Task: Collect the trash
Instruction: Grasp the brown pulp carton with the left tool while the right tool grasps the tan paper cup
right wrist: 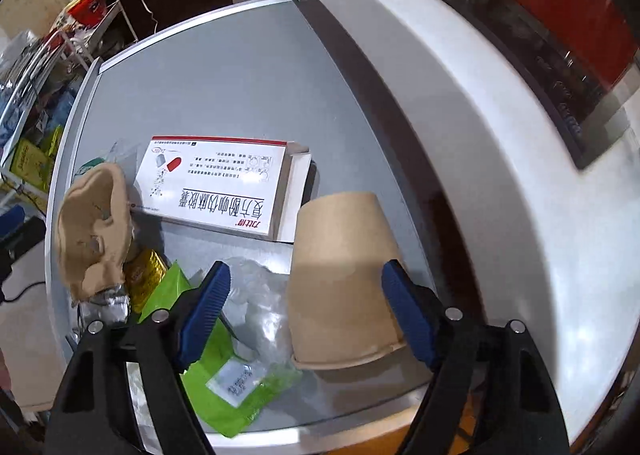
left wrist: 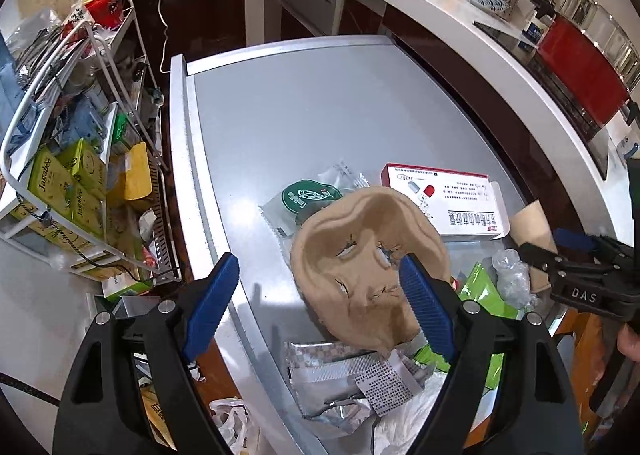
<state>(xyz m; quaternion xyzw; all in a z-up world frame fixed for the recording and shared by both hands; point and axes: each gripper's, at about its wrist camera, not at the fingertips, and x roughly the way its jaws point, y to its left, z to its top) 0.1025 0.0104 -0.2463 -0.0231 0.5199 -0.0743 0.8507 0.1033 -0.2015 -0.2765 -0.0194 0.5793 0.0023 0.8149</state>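
Tan moulded pulp cup tray (left wrist: 370, 255) and upturned paper cup (right wrist: 340, 283) lie on grey tabletop (left wrist: 300, 115) w/ wrappers. We're at the reach step: left gripper (left wrist: 320, 303) and right gripper (right wrist: 308, 315) fingers apart, nothing clamped; next, close on each.

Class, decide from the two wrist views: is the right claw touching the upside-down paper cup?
Cannot tell. In the right wrist view the right claw straddles the paper cup; one pad overlaps the cup's edge, but neither view shows contact or a gap plainly.

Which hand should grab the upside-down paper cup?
Probably the right. The right tool already straddles the paper cup, its fingers open at either side. The left tool sits over at the brown pulp tray.
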